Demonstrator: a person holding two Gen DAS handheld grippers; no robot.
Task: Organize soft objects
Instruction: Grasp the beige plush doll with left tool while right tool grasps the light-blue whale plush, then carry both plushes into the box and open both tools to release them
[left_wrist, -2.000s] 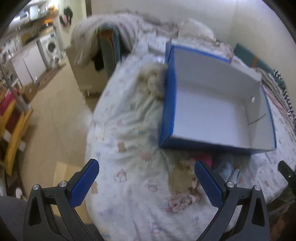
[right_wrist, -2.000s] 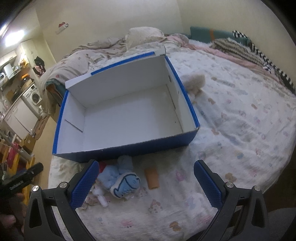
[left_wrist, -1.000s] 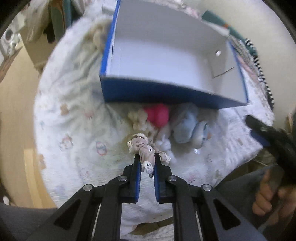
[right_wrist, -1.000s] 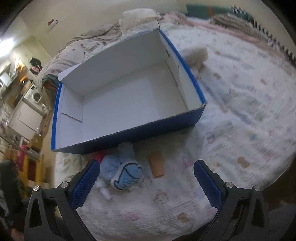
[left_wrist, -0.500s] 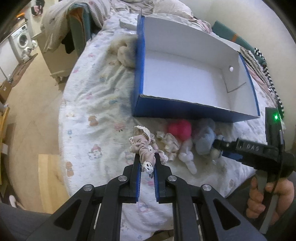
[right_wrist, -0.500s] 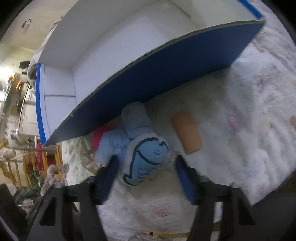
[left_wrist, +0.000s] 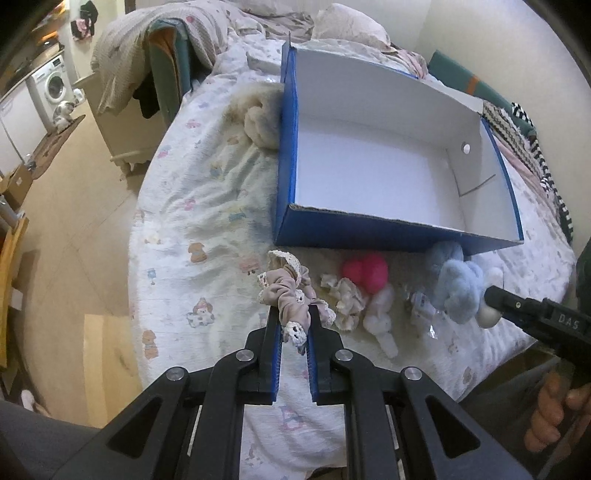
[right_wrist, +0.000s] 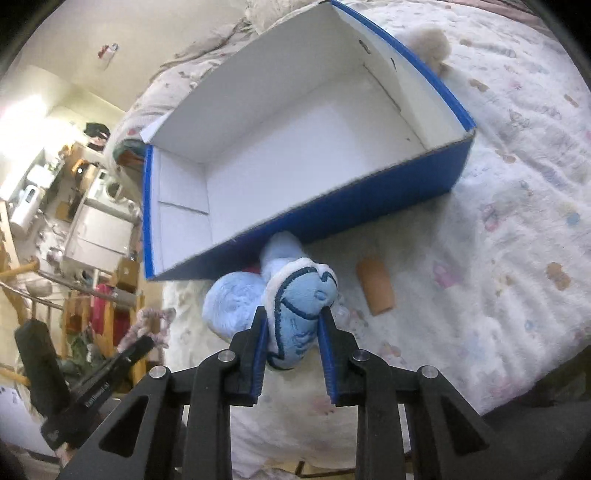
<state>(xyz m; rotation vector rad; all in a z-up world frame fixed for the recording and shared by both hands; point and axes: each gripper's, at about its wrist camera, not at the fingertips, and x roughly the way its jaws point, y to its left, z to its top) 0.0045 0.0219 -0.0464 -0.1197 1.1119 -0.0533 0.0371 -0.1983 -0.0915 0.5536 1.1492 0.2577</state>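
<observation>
Grip, left: left gripper (left_wrist: 293, 320) has its jaws closed on a beige lace-trimmed scrunchie (left_wrist: 290, 291), which stands up from between the blue pads, over the bedsheet (left_wrist: 192, 206) near the bed's edge.
Grip, right: right gripper (right_wrist: 293, 326) has its jaws pressed onto a light blue plush toy (right_wrist: 295, 295); the white-edged face panel bulges between the pads, and the toy's far end lies close against the box's near wall.
Loose items, near row: cream scrunchie (left_wrist: 345, 299), white plush piece (left_wrist: 380, 314), pink ball (left_wrist: 365, 271) and a small clear-wrapped item (left_wrist: 421, 308) lie on the sheet between the two held items, just in front of the box. None is gripped.
Loose item, right side: tan cylinder (right_wrist: 375, 286) lies on the sheet just beside the blue toy, apart from the box.
Container: blue box (left_wrist: 288, 147) with white interior sits open on the bed beyond the row; its floor is bare in both wrist views.
Loose item, far: fluffy cream plush (left_wrist: 262, 123) rests against the box's outer left wall, outside it.
Progress: judged early. Nothing is in the box; two items are secured for transfer, neither yet over the opening.
Remaining: both held items need carrying over the near wall and releasing inside; after that at least six items on the sheet need collecting.
Risk: the blue toy is bulky and pinched at one end, so it may sag or slip in transit.
</observation>
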